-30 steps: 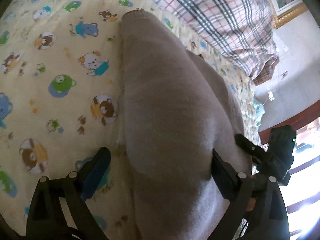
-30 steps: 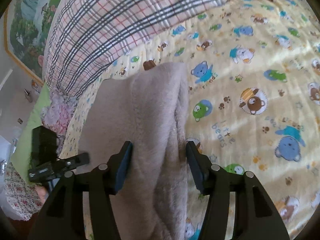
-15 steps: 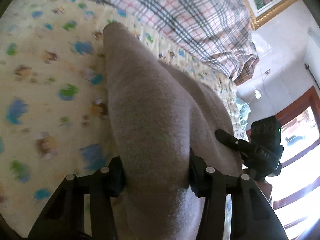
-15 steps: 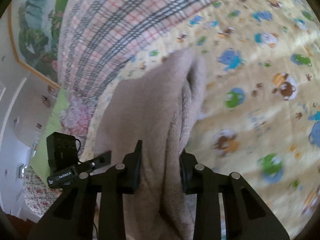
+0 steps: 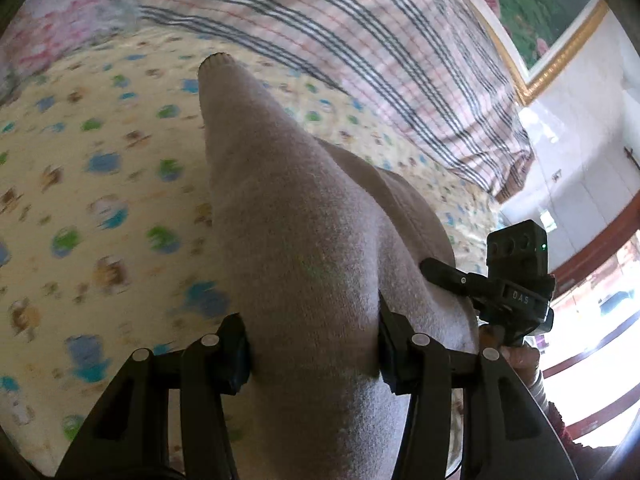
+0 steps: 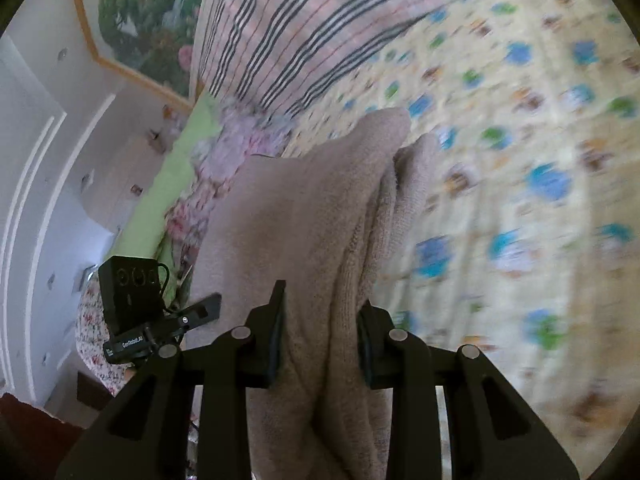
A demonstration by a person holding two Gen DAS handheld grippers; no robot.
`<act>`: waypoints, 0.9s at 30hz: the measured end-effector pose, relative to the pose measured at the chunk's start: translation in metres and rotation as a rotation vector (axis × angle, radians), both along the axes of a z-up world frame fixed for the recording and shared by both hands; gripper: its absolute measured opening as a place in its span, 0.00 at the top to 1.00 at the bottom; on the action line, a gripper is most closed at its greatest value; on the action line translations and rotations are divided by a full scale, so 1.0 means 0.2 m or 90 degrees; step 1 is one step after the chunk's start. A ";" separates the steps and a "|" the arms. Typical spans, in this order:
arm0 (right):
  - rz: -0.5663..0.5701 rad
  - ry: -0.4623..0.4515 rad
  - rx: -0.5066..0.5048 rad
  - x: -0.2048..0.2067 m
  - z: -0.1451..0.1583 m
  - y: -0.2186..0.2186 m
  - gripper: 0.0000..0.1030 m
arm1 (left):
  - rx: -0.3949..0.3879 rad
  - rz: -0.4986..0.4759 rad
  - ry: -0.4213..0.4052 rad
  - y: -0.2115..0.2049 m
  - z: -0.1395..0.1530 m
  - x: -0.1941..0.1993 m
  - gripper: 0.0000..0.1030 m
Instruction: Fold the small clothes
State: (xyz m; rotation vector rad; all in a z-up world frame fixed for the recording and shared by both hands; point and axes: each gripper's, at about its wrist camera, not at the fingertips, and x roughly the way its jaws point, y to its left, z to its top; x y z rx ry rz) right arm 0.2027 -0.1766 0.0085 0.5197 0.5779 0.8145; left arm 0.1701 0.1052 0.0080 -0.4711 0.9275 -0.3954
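Both grippers closed since a second ago, garment raised off the sheet; left gripper [image 5: 312, 344] pinching the beige knit garment [image 5: 296, 208]; right gripper [image 6: 320, 336] clamped on bunched folds of it; garment hangs between them above the yellow bear-print sheet [image 5: 80, 160]; plaid blanket [image 5: 360, 40] beyond.

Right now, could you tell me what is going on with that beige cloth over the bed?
A person holding a gripper in each hand is folding a small beige knit garment over a bed with a yellow bear-print sheet. The left gripper is shut on one part of the fabric and the right gripper is shut on another bunched part. The garment hangs stretched between them, with its far end toward the sheet. A plaid blanket lies beyond. The fold is not yet laid down.
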 end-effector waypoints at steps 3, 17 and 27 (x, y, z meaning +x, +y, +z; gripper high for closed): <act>0.011 0.021 -0.012 0.04 -0.06 0.10 0.69 | -0.003 0.017 0.019 0.10 -0.10 -0.03 0.51; -0.075 0.016 -0.066 0.00 -0.03 0.07 0.56 | 0.027 0.084 0.022 0.14 -0.15 -0.12 0.33; -0.122 -0.007 -0.093 -0.05 0.07 0.10 0.69 | 0.169 0.143 -0.001 0.14 0.00 -0.12 0.31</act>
